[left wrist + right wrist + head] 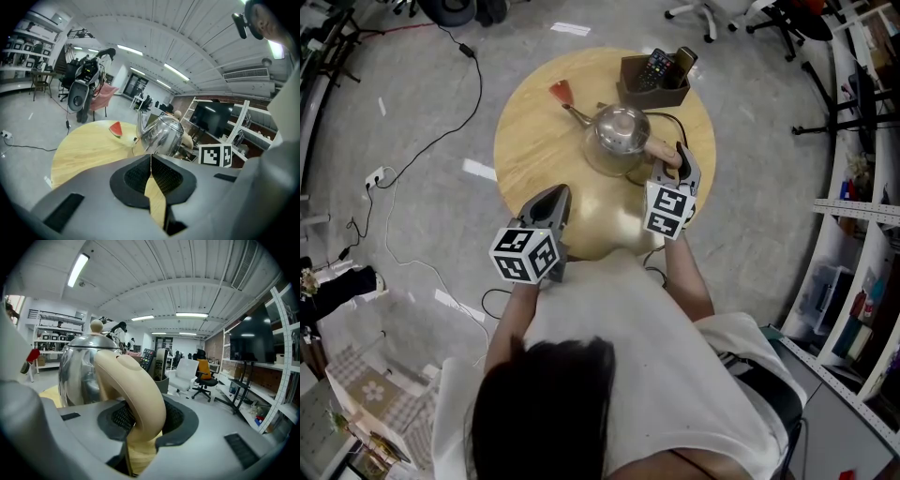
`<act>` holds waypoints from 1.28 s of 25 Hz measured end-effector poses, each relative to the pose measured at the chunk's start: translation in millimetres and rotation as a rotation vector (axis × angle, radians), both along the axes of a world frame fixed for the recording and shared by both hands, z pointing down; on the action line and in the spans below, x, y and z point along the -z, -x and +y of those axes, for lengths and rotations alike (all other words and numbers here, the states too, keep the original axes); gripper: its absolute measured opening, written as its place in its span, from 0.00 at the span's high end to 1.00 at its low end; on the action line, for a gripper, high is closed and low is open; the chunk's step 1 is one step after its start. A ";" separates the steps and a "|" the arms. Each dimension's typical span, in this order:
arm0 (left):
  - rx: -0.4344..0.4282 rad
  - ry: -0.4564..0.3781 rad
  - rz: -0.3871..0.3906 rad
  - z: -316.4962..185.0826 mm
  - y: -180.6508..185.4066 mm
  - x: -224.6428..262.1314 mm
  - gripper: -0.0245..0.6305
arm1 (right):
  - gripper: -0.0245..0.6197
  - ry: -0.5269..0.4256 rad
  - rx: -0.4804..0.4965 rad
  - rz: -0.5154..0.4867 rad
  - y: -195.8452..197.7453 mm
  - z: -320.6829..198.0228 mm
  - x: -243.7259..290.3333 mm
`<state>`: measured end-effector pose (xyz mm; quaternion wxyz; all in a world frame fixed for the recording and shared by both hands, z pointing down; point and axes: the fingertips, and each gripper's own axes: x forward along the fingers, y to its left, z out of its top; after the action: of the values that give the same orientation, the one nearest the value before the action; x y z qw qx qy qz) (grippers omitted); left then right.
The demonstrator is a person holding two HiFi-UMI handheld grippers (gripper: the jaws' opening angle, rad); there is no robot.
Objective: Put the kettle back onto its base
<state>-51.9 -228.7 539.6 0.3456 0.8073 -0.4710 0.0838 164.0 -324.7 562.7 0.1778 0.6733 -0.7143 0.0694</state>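
Hair (pixel 544 403) and a white shirt (pixel 656 375), both mine, are filling the bottom of the head view, and my two forearms are reaching forward from them over the near edge of a round wooden table (pixel 534 141).

Task object: the kettle (pixel 621 131) is sitting over the far half of the table, just in front of a brown box (pixel 647 97) that is holding remote controls (pixel 657 66). Its polished steel body is mirroring the room. It is carrying a domed lid with a round knob (pixel 96 326), a thin spout (pixel 577 114) pointing left toward a red wedge (pixel 560 92), and a thick cream handle (pixel 136 390) curving toward me. Whether it is resting on anything, I cannot tell.

Right gripper (pixel 680 155): I am clamping both pads against the cream handle, approaching from the near right and tilting slightly downward.

Left gripper (pixel 555 195): I am holding it pinched together with nothing in it, apart from the kettle and aiming at it.
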 end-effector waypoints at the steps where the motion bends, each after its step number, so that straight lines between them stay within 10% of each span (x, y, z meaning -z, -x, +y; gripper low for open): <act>1: -0.001 0.000 0.001 -0.5 -0.3 -0.2 0.92 | 0.77 0.011 0.008 -0.018 1.1 -1.7 -1.3; 12: -0.021 0.002 0.009 3.1 -10.8 -0.6 0.92 | 0.55 0.080 -0.013 -0.110 -14.1 1.9 -14.8; 24: -0.015 0.000 0.008 3.6 -10.5 -1.4 0.92 | 0.55 -0.016 -0.192 0.056 -16.0 20.5 -0.1; 32: -0.041 0.002 0.022 2.2 -17.1 -2.9 0.92 | 0.55 0.066 -0.137 -0.007 -6.5 39.9 -15.1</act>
<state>-34.8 -226.4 542.5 0.3497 0.8174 -0.4503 0.0824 170.5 -284.8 577.8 0.1922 0.7141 -0.6645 0.1075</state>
